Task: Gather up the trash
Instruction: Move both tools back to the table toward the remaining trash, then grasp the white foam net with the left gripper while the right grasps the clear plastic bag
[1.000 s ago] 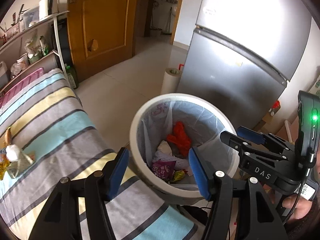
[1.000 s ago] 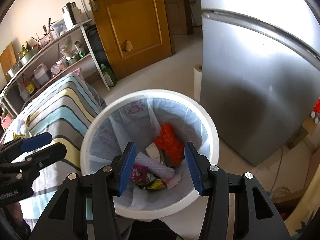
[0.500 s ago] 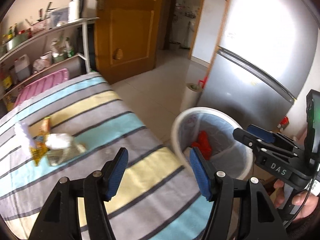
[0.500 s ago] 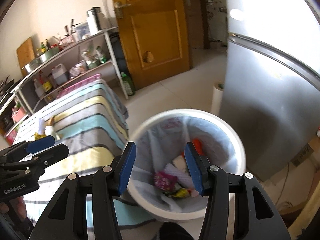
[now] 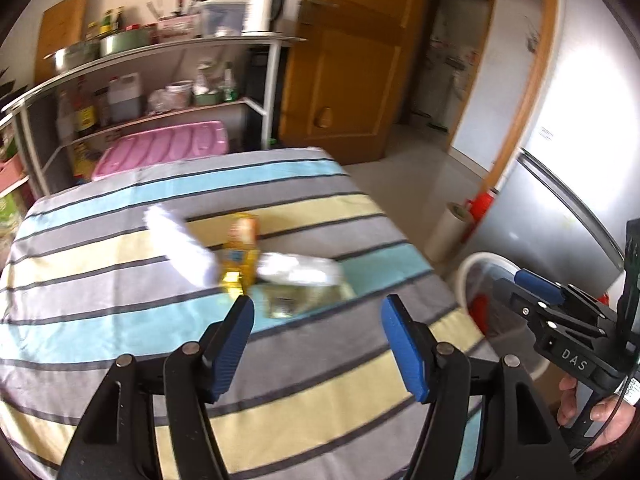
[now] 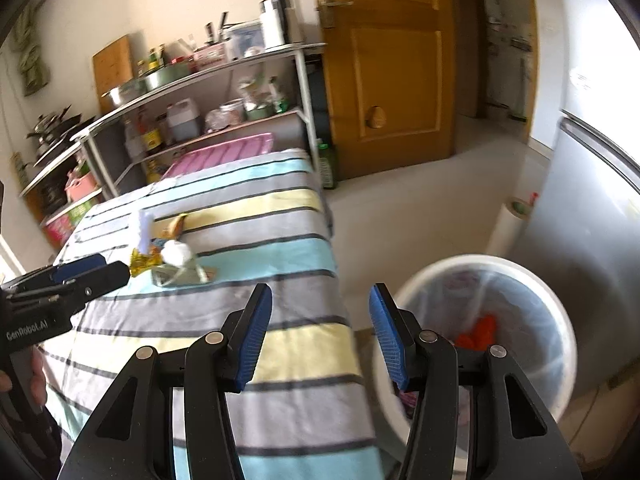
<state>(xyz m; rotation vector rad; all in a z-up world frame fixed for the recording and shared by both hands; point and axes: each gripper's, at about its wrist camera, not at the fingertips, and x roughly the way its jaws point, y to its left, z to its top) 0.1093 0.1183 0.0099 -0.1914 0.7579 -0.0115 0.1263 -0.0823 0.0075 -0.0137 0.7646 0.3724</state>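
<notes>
We hold our left gripper (image 5: 316,336) above the striped tablecloth (image 5: 120,248), its jaws opening with nothing between them. The trash (image 5: 256,268) (a white tissue, a yellow wrapper, a clear packet, all blurred) lies bunched just beyond its fingertips. Our right gripper (image 6: 318,334) hangs agape and empty over the table's edge, beside the lined white bin (image 6: 560,320) on the floor.
</notes>
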